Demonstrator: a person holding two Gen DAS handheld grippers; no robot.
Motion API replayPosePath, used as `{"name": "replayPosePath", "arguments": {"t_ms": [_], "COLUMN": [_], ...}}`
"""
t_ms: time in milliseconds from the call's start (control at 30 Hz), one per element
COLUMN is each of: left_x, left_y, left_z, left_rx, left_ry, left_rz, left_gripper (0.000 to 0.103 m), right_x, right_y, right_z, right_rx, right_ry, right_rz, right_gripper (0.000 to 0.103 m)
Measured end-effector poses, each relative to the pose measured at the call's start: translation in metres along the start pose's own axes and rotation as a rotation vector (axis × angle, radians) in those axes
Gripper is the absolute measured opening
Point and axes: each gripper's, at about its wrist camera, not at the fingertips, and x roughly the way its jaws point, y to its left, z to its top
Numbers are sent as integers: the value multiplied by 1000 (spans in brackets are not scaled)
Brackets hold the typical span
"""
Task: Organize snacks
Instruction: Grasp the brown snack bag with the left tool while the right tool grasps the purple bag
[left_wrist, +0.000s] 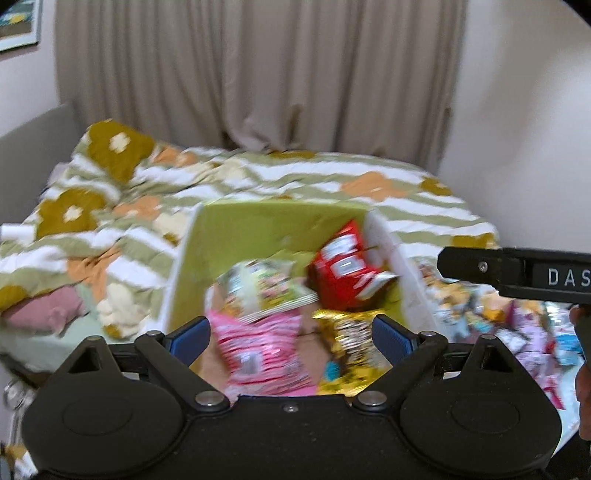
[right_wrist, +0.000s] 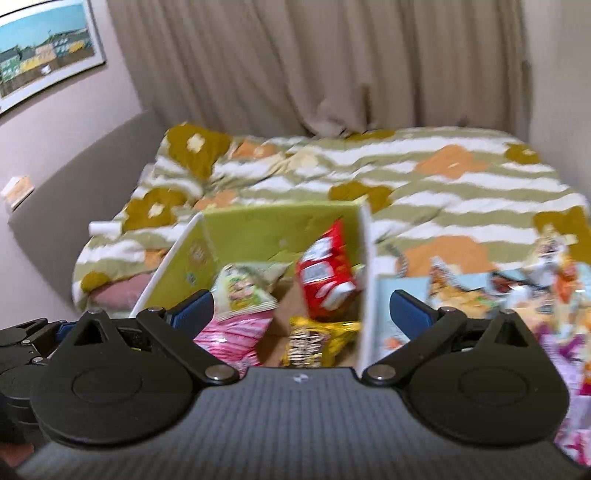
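A box (left_wrist: 192, 258) with green inner walls and white outer walls lies open on the bed. In it are a red packet (left_wrist: 343, 273), a white-and-green packet (left_wrist: 266, 288), a pink packet (left_wrist: 262, 354) and a gold packet (left_wrist: 351, 347). My left gripper (left_wrist: 291, 338) hangs above the box, open, with nothing gripped. My right gripper (right_wrist: 301, 314) is open too and holds nothing. It hovers over the box's right wall (right_wrist: 365, 280), with the red packet (right_wrist: 325, 277) and gold packet (right_wrist: 314, 339) below it.
Several loose snack packets (right_wrist: 480, 295) lie in a pile to the right of the box. The bed carries a striped, flowered quilt (left_wrist: 258, 177) bunched at the left. A beige curtain (left_wrist: 258, 74) hangs behind. The right gripper's body (left_wrist: 517, 273) juts in beside the left one.
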Motion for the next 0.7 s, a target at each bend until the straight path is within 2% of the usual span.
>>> {"name": "replayPosePath", "arguments": {"t_ms": [200, 400, 600, 700], "left_x": [-4, 5, 26, 45], "left_y": [-46, -103, -164, -184], "left_z": [8, 7, 3, -1], "left_rx": [88, 179, 284, 339], "left_ry": [-50, -52, -18, 25], "left_rz": [-101, -174, -210, -215], "left_gripper": [96, 96, 96, 96], "right_x": [-39, -64, -68, -62], "right_y": [-40, -90, -142, -168], "right_z": [2, -1, -11, -18], "right_rx": [43, 52, 60, 67], "right_ry": [-53, -79, -32, 1], "right_rz": [-107, -185, -210, -211], "right_gripper": [103, 103, 103, 103]}}
